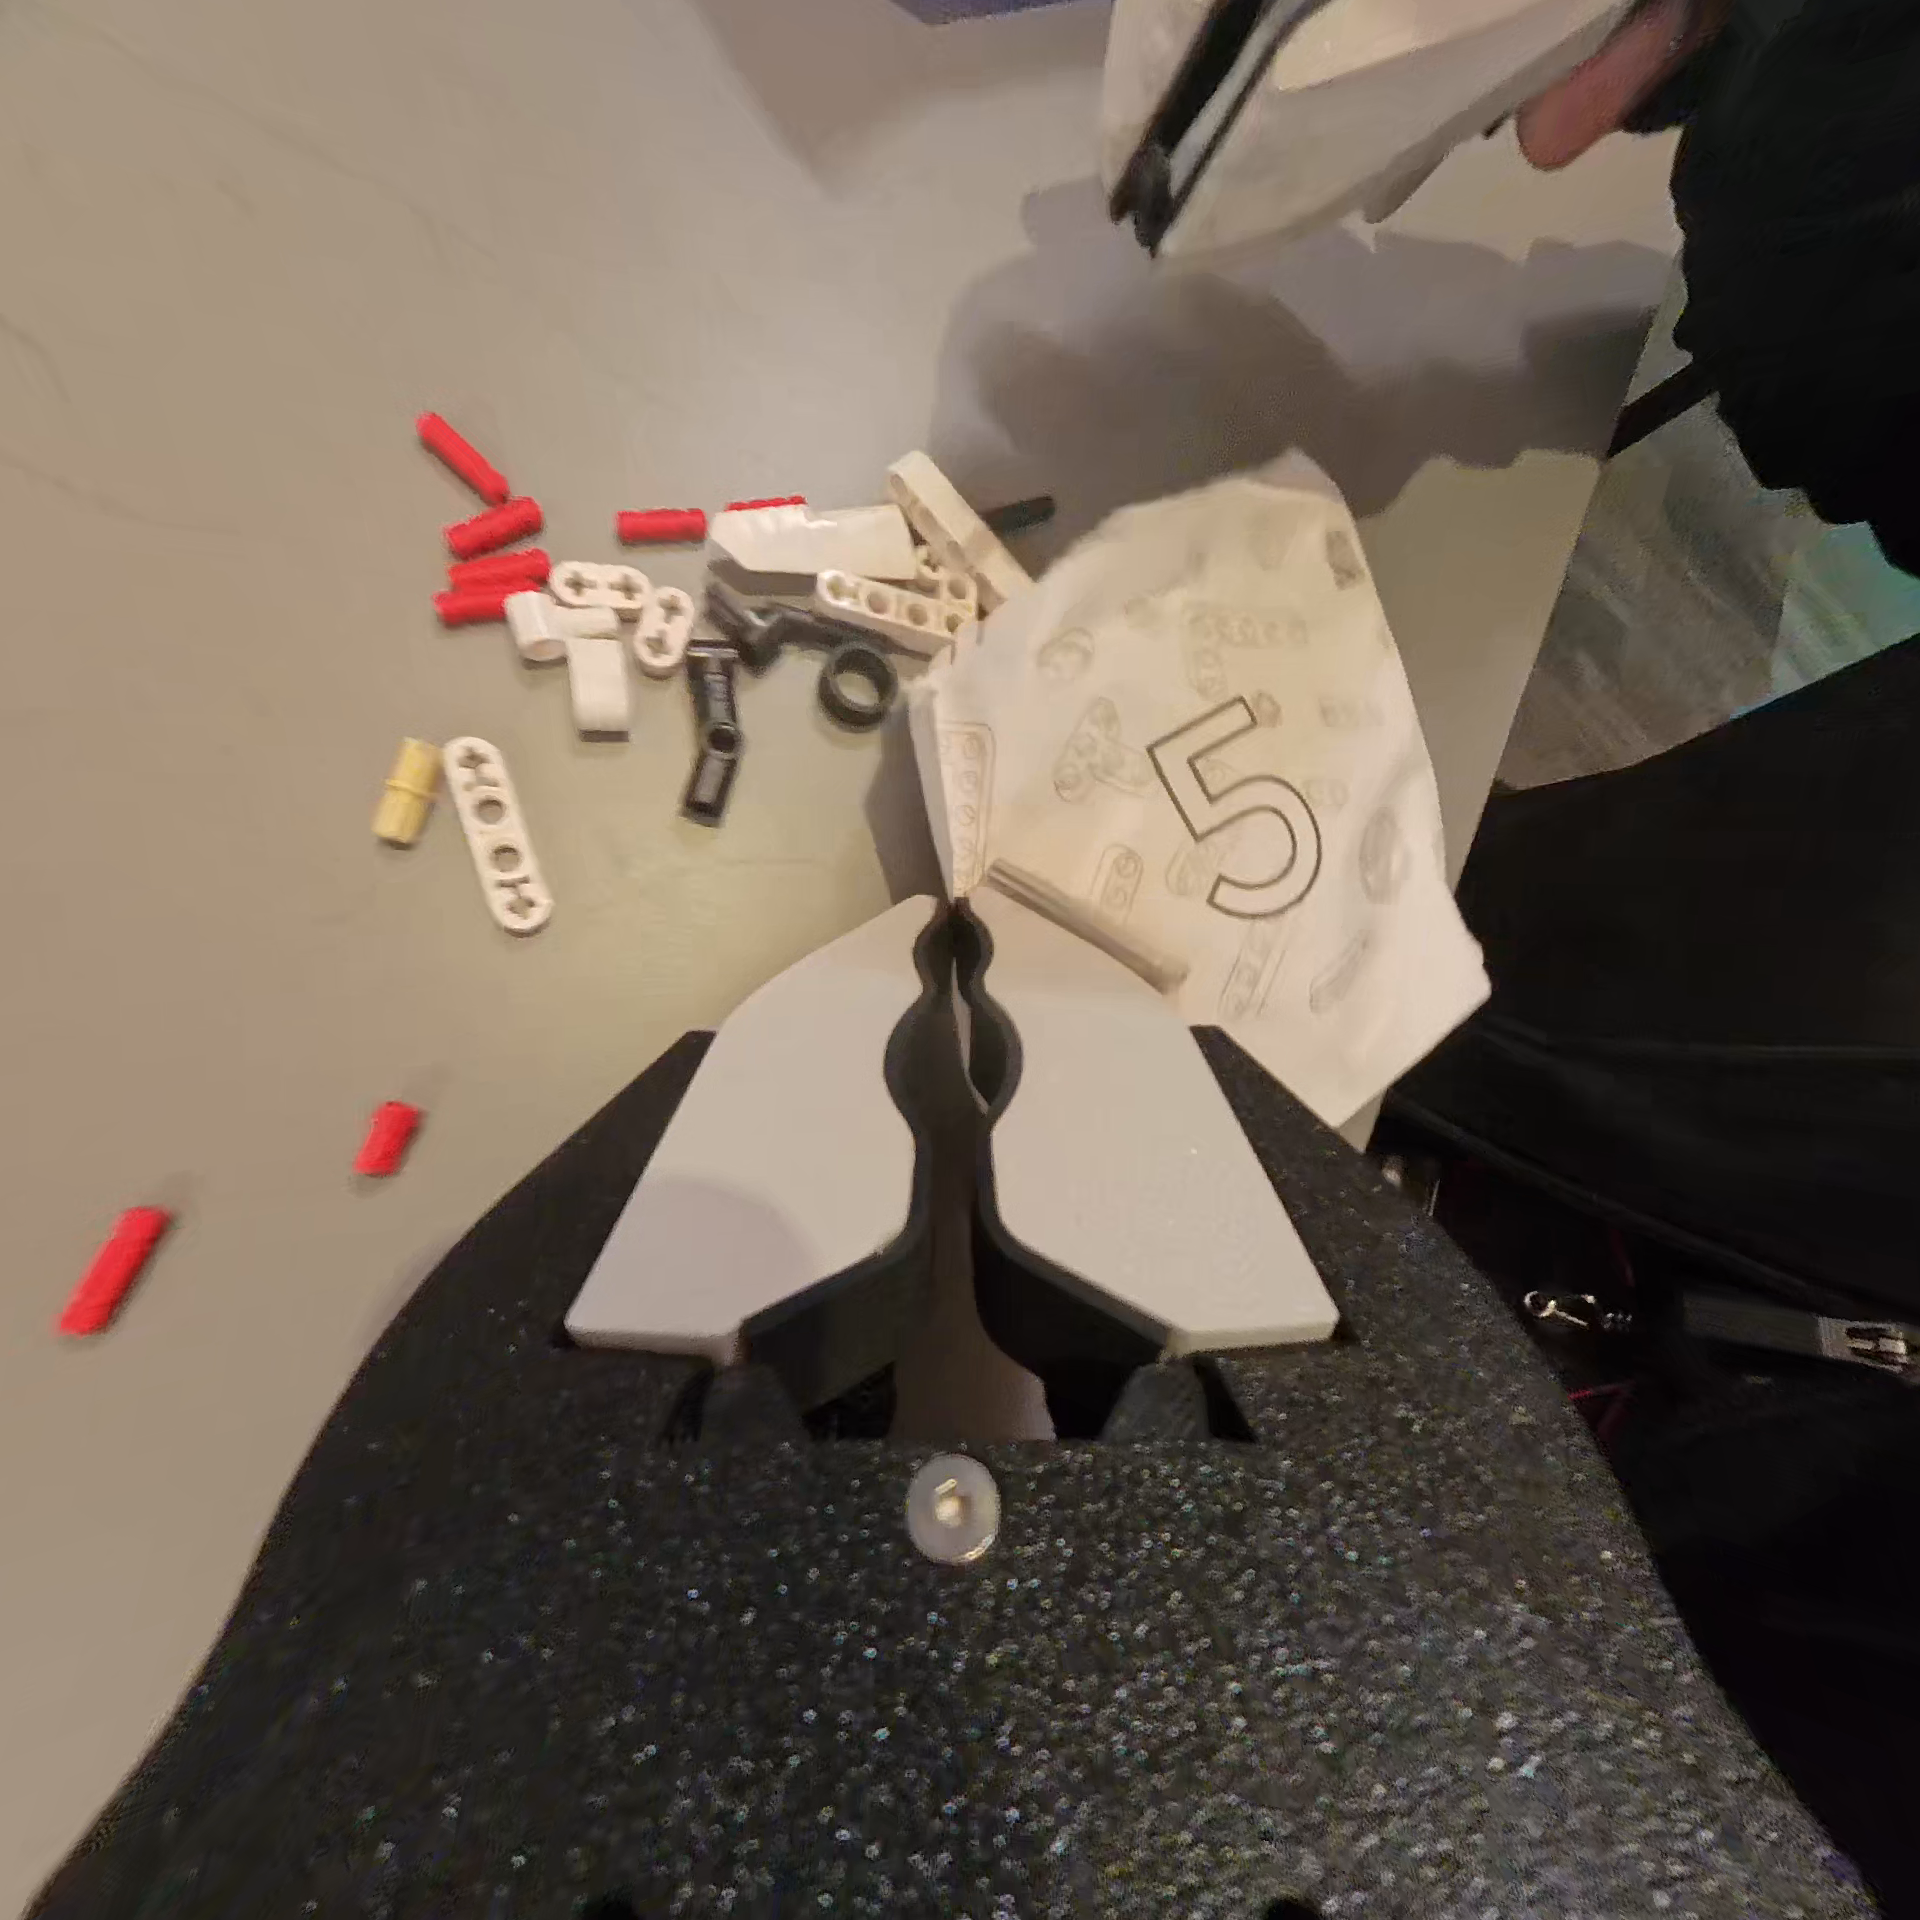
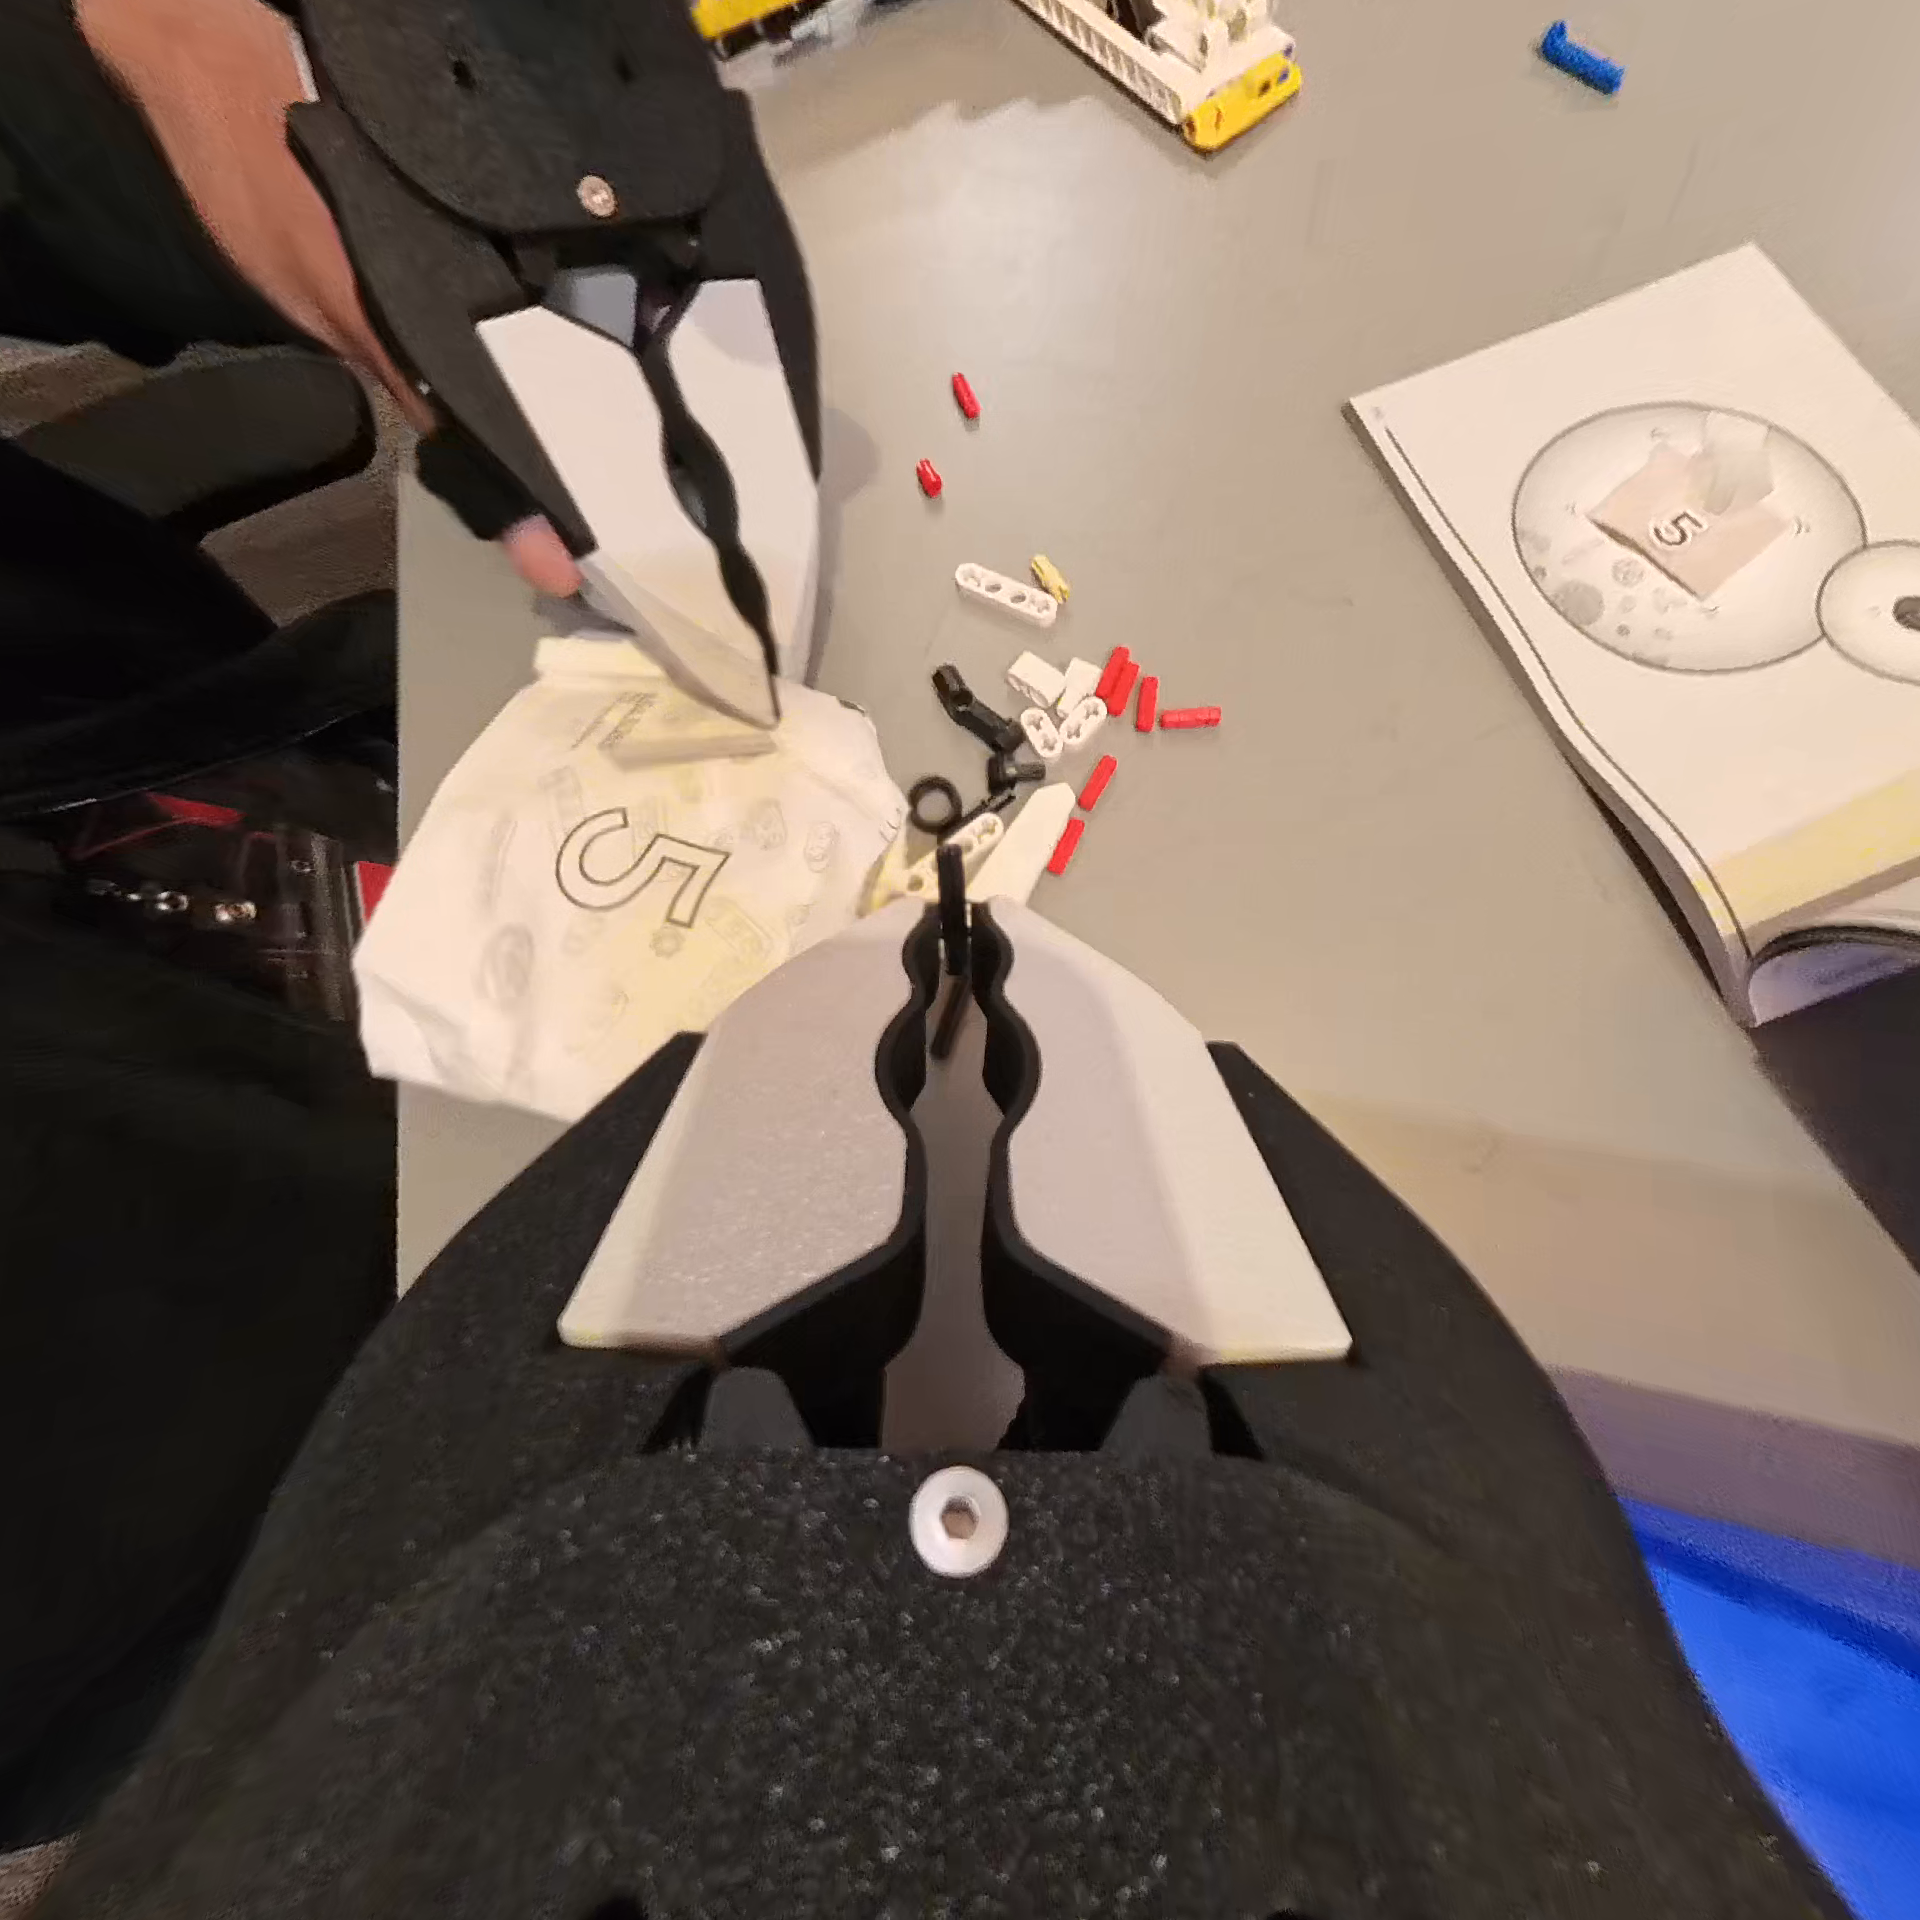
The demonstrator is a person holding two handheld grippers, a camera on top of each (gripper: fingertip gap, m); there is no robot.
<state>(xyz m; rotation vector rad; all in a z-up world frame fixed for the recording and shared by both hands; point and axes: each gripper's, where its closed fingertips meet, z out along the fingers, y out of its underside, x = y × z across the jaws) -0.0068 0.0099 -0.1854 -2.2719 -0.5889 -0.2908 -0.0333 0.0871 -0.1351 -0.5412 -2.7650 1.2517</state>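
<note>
My left gripper (image 1: pixel 956 909) is shut on the edge of a crumpled white paper bag (image 1: pixel 1195 727) with a large printed numeral, at the table's near edge. The right wrist view shows the same pinch, with the left gripper (image 2: pixel 769 712) on the bag (image 2: pixel 623 914). My right gripper (image 2: pixel 954 914) is shut on a thin black rod (image 2: pixel 951 883) that stands between its fingertips, just above a pile of small building parts. The pile holds red pins (image 2: pixel 1122 675), white beams (image 2: pixel 1003 592) and a black ring (image 2: pixel 935 800). The right gripper also shows at the top of the left wrist view (image 1: pixel 1143 197).
An open instruction booklet (image 2: pixel 1662 623) lies at the right. A partly built white and yellow model (image 2: pixel 1174 52) and a blue piece (image 2: pixel 1579 57) sit at the far side. Stray red pins (image 1: pixel 114 1268) lie to the left. A person's dark clothing borders the table edge. The grippers' ends are close to 10 cm from one another.
</note>
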